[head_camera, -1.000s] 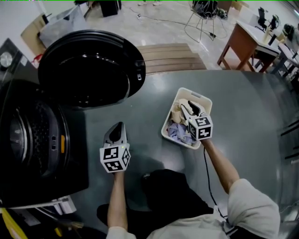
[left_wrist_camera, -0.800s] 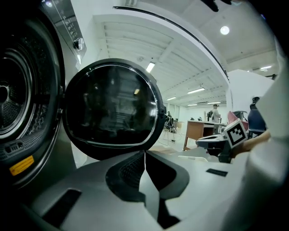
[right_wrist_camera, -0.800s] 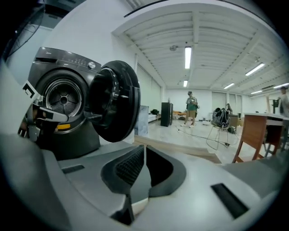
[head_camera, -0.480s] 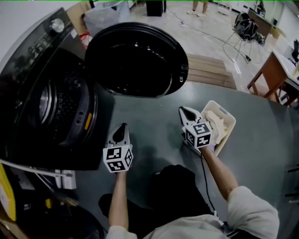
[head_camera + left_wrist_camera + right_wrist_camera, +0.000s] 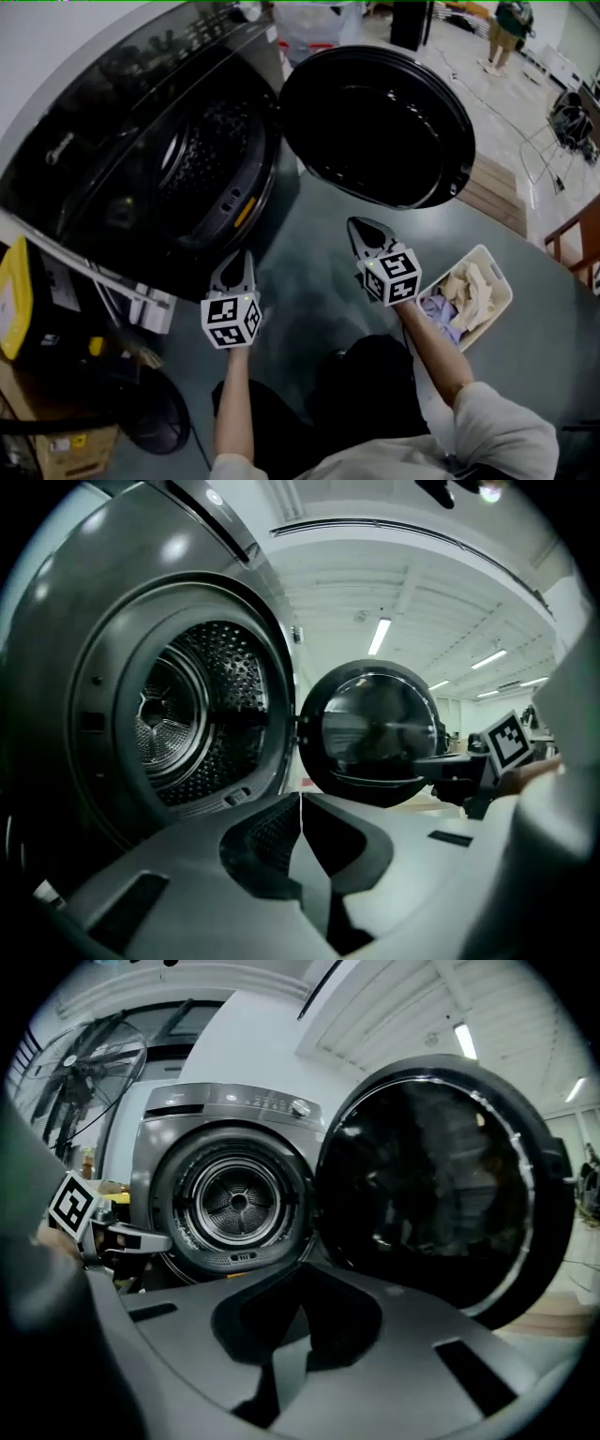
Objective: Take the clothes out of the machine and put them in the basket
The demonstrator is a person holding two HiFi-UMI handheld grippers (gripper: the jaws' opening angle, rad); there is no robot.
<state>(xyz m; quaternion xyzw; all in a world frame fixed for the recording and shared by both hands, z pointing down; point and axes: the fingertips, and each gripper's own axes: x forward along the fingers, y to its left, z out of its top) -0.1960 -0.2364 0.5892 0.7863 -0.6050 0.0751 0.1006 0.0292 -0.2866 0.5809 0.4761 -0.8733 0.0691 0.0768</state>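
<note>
The dark grey front-loading washing machine (image 5: 112,159) stands with its round black door (image 5: 380,127) swung wide open. The person faces the opening with both tools held out level towards it.

The left gripper (image 5: 238,257) has its fingers pressed together with only a thin seam between them and nothing caught there. The right gripper (image 5: 362,227) is likewise clenched and empty, as its own view shows. Neither touches the machine; both hang in front of it, the left nearer the opening and the right in front of the door.

The clothes (image 5: 461,292), cream and pale lilac pieces, lie heaped in the cream rectangular plastic basket (image 5: 503,281). It sits on the grey floor (image 5: 309,272) at the person's right, just behind the right gripper's arm and well apart from the machine.

At least part of the job therefore looks done. The perforated steel drum (image 5: 178,724) shows bare metal in both gripper views, and no cloth can be made out in the part that is visible. The lowest front edge of the drum sits behind the door rim, so a small piece could still lie there. The task seems at or near its end, with a last check inside the drum the likely remaining step.
</note>
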